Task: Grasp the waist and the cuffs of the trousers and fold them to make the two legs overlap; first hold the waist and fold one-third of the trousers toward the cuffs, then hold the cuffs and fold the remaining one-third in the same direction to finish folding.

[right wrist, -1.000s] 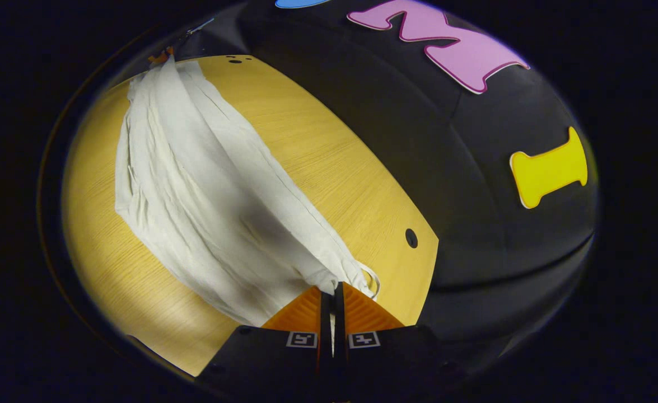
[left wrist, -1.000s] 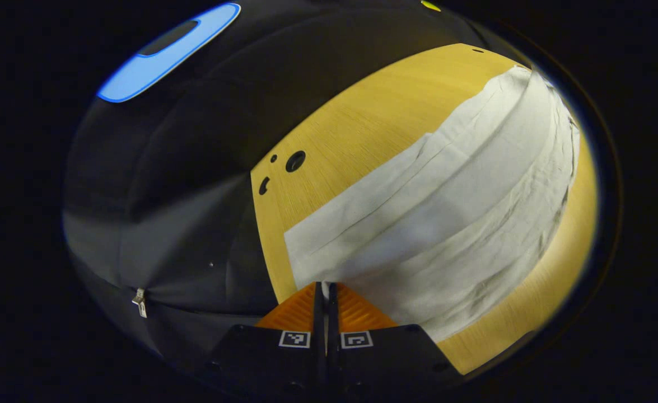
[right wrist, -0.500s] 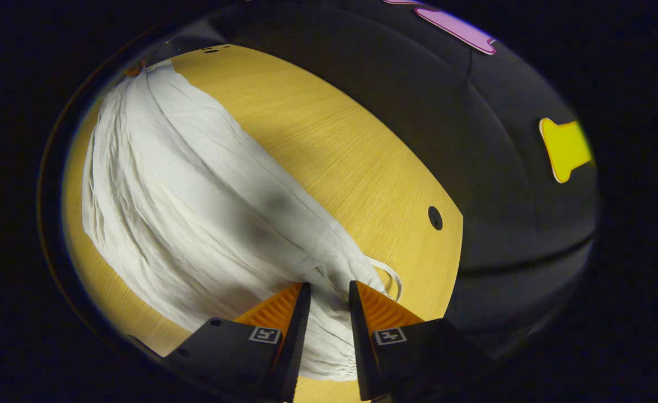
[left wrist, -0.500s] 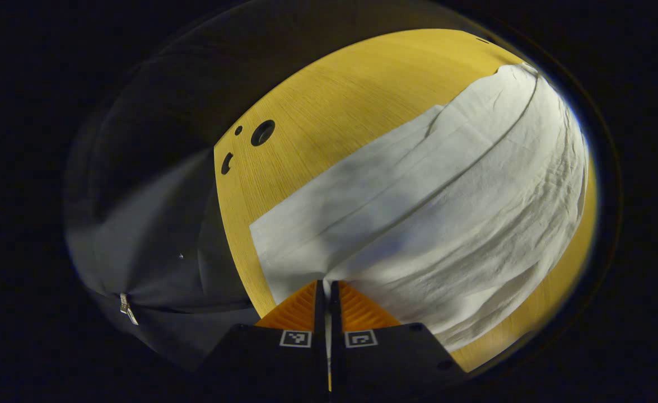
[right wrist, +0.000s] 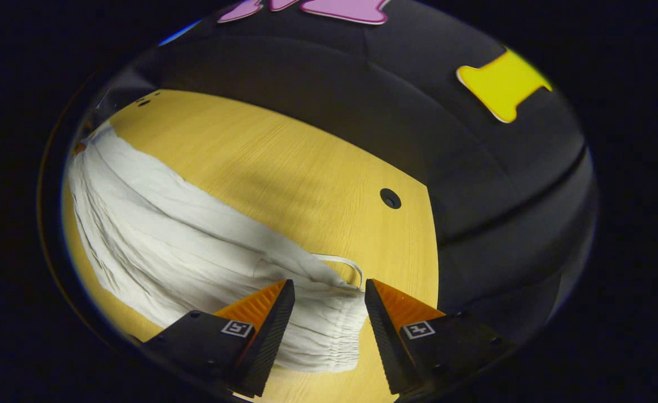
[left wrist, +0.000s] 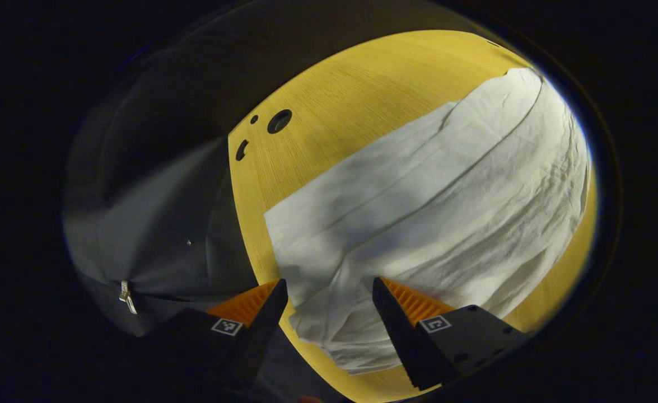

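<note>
White trousers [left wrist: 418, 212] lie flat on the yellow wooden table [left wrist: 329, 95], the two legs one on top of the other. In the left gripper view my left gripper [left wrist: 329, 291] stands open over the cuff end, the cloth lying loose between its fingers. In the right gripper view the trousers [right wrist: 183, 240] stretch away to the left, and their gathered waist [right wrist: 329, 330] with a drawstring loop [right wrist: 337, 262] lies under my right gripper [right wrist: 329, 291]. That gripper is open too, fingers on either side of the waist.
The table's short edge [left wrist: 247, 212] runs close beside the cuffs, with small holes [left wrist: 278, 120] near it. Another hole [right wrist: 390, 198] sits near the table's end past the waist. Black booth cloth [right wrist: 474, 184] hangs just beyond both ends.
Both grippers were shut on the trousers a second ago. The right one opened first, then the left, and the cloth now rests flat on the table. The right gripper has tilted up a little.
</note>
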Motion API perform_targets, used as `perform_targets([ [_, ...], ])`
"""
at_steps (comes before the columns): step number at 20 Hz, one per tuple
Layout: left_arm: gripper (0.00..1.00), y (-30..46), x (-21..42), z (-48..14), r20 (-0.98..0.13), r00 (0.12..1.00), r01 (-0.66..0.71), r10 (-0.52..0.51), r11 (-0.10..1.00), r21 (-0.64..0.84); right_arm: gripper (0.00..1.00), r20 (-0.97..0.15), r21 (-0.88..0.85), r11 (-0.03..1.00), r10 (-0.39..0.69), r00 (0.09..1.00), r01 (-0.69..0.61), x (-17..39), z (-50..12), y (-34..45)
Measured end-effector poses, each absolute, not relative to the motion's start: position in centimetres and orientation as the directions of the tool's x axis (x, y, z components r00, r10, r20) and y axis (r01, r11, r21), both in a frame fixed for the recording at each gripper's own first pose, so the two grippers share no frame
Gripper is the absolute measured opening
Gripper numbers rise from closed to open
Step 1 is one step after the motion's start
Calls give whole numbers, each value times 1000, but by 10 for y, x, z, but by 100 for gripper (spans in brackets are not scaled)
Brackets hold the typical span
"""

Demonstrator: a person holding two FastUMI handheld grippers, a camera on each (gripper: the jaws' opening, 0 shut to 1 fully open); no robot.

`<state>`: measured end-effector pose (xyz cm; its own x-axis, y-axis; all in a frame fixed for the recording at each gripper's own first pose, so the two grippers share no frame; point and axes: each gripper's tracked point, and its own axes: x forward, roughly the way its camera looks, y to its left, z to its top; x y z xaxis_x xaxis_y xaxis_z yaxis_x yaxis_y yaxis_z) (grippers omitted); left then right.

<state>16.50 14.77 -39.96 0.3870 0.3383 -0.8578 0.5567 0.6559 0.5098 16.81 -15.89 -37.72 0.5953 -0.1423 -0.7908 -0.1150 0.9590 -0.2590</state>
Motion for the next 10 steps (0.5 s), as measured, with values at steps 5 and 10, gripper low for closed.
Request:
perform_targets([
  [5, 97, 142, 135, -379, -853, 443, 425, 277, 773, 471, 81, -788, -140, 987, -163, 594, 85, 114, -352, -148],
  [10, 97, 128, 113, -360, -828, 531, 296, 181, 876, 381, 81, -813, 58, 943, -146, 563, 328, 63, -367, -120],
])
